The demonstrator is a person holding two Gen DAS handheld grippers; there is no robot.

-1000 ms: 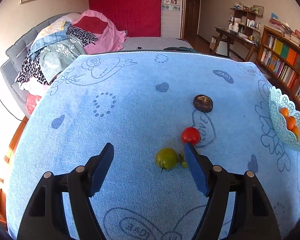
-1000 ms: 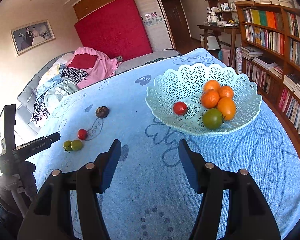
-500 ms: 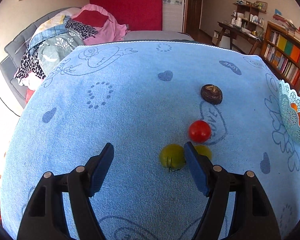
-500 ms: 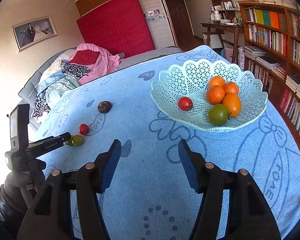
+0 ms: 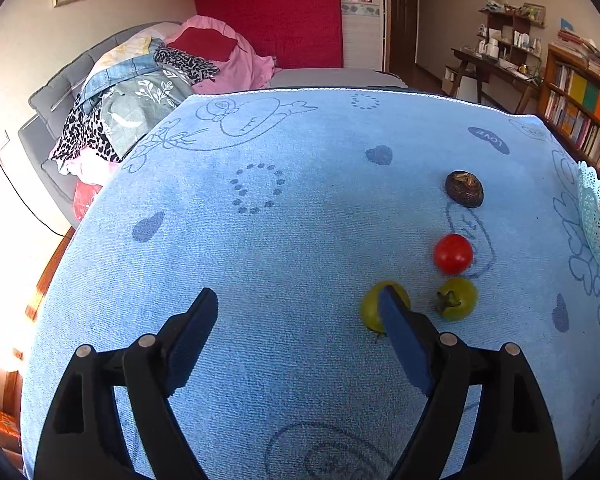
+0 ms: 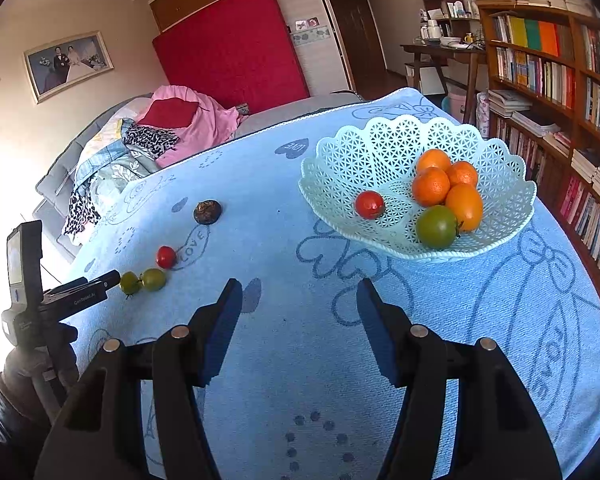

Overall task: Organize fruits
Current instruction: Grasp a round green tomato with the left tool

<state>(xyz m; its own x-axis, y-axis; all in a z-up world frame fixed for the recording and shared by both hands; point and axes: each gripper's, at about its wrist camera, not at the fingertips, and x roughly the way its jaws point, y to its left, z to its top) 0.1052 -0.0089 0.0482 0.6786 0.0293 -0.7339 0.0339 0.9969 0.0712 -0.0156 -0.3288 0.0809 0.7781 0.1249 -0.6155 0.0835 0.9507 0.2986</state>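
Note:
On the blue towel lie two green tomatoes, a red tomato and a dark brown fruit. My left gripper is open and low over the towel; its right finger tip covers part of the nearer green tomato. My right gripper is open and empty, in front of the pale green lattice basket, which holds several oranges, a green tomato and a red tomato. The loose fruits and the left gripper show at left in the right wrist view.
The towel covers a table; its far edge borders a grey sofa piled with clothes. Bookshelves stand at the right. The basket rim shows at the right edge in the left wrist view.
My left gripper has shifted left and forward, so the two green tomatoes now sit at and right of its right finger. My right gripper has drifted slightly towards the basket.

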